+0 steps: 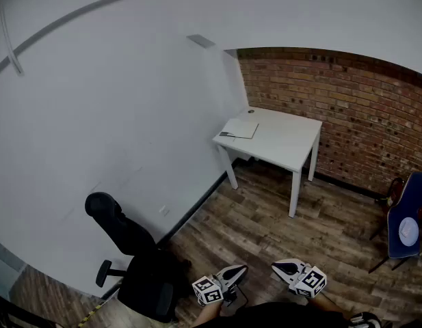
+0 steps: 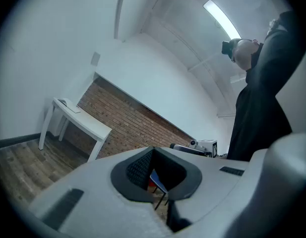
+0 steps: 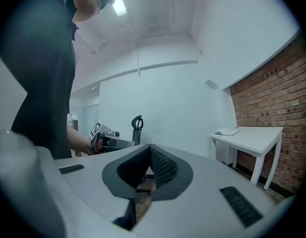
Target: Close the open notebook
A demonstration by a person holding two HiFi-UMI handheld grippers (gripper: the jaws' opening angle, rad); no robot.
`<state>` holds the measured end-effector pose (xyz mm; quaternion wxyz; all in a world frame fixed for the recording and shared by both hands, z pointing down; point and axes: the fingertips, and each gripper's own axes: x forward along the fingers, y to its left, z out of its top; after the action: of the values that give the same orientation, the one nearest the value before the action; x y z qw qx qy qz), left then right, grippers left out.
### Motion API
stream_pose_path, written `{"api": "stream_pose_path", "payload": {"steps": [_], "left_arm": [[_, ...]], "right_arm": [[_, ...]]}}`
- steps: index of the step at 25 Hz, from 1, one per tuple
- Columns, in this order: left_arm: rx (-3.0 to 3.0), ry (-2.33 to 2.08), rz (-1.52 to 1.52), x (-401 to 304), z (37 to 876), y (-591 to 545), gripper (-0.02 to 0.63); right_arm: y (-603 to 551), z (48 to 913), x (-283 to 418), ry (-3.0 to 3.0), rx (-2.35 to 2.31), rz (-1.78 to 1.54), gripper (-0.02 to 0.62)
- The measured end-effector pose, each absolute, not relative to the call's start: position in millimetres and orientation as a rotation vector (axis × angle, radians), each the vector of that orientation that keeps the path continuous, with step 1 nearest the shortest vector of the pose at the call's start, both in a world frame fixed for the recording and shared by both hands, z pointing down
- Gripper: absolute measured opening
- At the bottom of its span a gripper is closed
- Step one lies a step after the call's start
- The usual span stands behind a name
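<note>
An open notebook point(image 1: 239, 128) with pale pages lies at the far left end of a white table point(image 1: 286, 145) by the brick wall, several steps ahead of me. The left gripper view shows it as a small shape point(image 2: 68, 104), and the right gripper view shows it on the table's end point(image 3: 227, 131). My left gripper point(image 1: 239, 271) and right gripper point(image 1: 276, 266) hang low at the bottom of the head view, over the wooden floor and far from the table. Each has its jaws together with nothing between them point(image 2: 157, 205) point(image 3: 138, 202).
A black office chair point(image 1: 139, 265) stands close at my left by the white wall. A blue chair point(image 1: 407, 227) stands at the right edge. A brick wall point(image 1: 347, 108) runs behind the table. A small round object point(image 1: 250, 112) lies at the table's far corner.
</note>
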<state>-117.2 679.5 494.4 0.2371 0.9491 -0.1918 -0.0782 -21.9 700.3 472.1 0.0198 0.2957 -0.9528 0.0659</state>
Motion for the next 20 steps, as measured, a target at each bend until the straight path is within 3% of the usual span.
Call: {"api": "stream_pose_path", "payload": {"steps": [11, 20], "left_arm": [[2.617, -0.476, -0.246, -140.7, 496.5, 666.2, 0.017], [2.570, -0.471, -0.274, -197.4, 493.3, 655.9, 0.017]], "right_arm": [[686.4, 463.3, -39.2, -2.937, 1.009, 0.199, 0.006], [679.4, 462.3, -94.2, -2.965, 1.035, 0.215, 0.006]]}}
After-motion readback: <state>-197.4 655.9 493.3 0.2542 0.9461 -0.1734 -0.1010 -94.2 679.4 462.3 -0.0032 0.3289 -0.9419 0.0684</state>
